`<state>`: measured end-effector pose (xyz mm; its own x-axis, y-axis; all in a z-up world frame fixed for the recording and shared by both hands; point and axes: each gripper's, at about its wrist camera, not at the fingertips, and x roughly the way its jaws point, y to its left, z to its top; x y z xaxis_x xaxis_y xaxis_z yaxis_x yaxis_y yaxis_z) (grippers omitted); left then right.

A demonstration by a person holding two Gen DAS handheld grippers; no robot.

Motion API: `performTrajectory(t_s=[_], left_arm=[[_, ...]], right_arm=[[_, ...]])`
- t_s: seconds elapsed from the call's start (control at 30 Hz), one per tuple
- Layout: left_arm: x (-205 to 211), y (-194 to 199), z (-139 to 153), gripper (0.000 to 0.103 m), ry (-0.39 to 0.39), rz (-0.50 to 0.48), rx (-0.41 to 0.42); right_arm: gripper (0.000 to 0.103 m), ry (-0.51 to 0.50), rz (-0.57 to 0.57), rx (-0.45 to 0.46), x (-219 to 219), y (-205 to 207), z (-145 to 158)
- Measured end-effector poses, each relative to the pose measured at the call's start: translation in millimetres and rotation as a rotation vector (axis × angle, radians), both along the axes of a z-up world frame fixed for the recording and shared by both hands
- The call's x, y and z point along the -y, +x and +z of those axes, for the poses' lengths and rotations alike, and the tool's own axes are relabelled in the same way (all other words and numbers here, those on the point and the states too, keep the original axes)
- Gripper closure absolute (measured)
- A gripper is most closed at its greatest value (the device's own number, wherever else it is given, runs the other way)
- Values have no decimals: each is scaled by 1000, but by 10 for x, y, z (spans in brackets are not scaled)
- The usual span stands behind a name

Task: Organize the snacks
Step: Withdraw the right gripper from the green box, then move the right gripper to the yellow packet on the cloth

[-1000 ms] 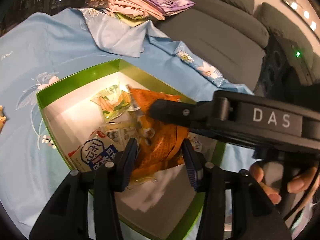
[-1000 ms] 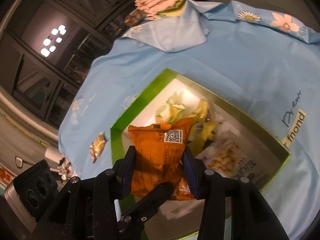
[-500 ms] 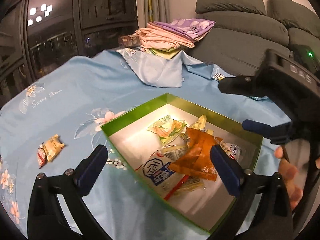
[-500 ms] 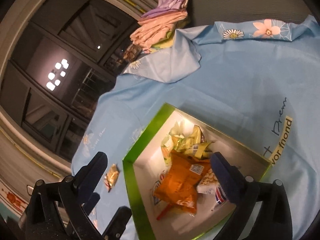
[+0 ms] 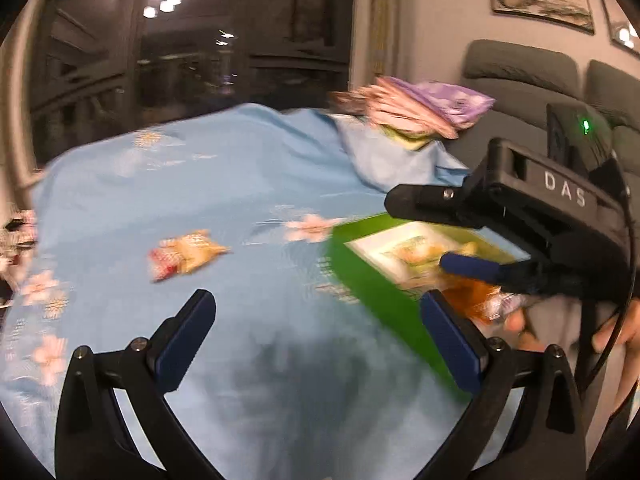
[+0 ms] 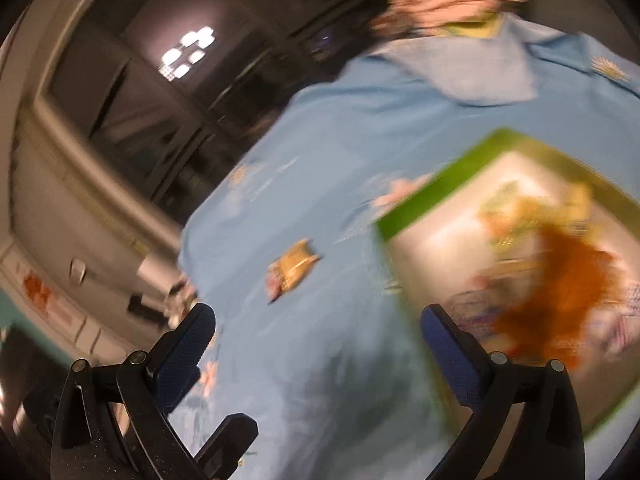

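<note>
Left wrist view: both my tongs, left tongs (image 5: 316, 338) and right tongs (image 6: 318, 346), just opened, nothing between them. Loose snack packet (image 5: 186, 254) on the counter (image 5: 240, 184), outside the green box (image 5: 372, 284). Light, crinkly, slippery; I'd pinch a sealed end.

Both wrist views, blurred, apparently overlook the green box (image 5: 372, 284) obliquely.
</note>
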<state>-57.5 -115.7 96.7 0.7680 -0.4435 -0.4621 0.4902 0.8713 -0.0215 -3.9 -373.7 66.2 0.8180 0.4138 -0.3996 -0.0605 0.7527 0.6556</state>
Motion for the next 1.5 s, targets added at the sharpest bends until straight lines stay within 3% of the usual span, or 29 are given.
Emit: performTrajectory(t_s=[0.07,0.23,0.33,0.43,0.53,0.67,0.77,0.87,1.0,1.03,1.07,1.13,1.17,1.2,1.23,1.5], left_arm=[[-266,-26,-41,0,-12,39,4],[-876,32,-241,0,-72,153,-17],[-1093,244,-347,0,-99,236,-115],[-1250,237,-546,0,-73,209,-167],[-1268,308,-688,0,-43,250,-224],[-1281,307,-662,0,-165,198,-286],[-1205,264,-642,0,-124,162,-265],[-1144,214,-638,0,-42,186,-225],[-1140,255,-683,0,-38,164,-256],[-1141,265,-681,0,-41,167,-262],[-1161,297,-697,0,-44,173,-267],[-1209,367,-727,0,-38,182,-272],[-1215,379,-739,0,-30,198,-274],[-1205,363,-747,0,-28,209,-275],[-1212,376,-765,0,-26,218,-280],[-1269,363,-779,0,-49,255,-303]], right_arm=[[0,-28,47,2,-247,130,-4],[0,-211,106,-94,-799,463,-141],[0,-293,138,-129,-1025,691,-209],[0,-297,137,-154,-1114,1139,-197],[0,-361,129,-224,-1168,1814,-248],[0,-282,148,-386,-1231,2554,-507],[0,-258,105,-443,-1296,2848,-683],[1,-365,127,-447,-1474,2958,-776],[2,-528,73,-445,-1657,3043,-902],[11,-579,56,-435,-1719,3038,-899],[38,-605,52,-403,-1777,3019,-863],[67,-668,43,-412,-1851,3005,-830],[81,-681,49,-413,-1876,2984,-820],[87,-671,66,-409,-1883,2964,-810],[93,-655,75,-411,-1874,2944,-810],[95,-579,144,-410,-1701,2516,-805]])
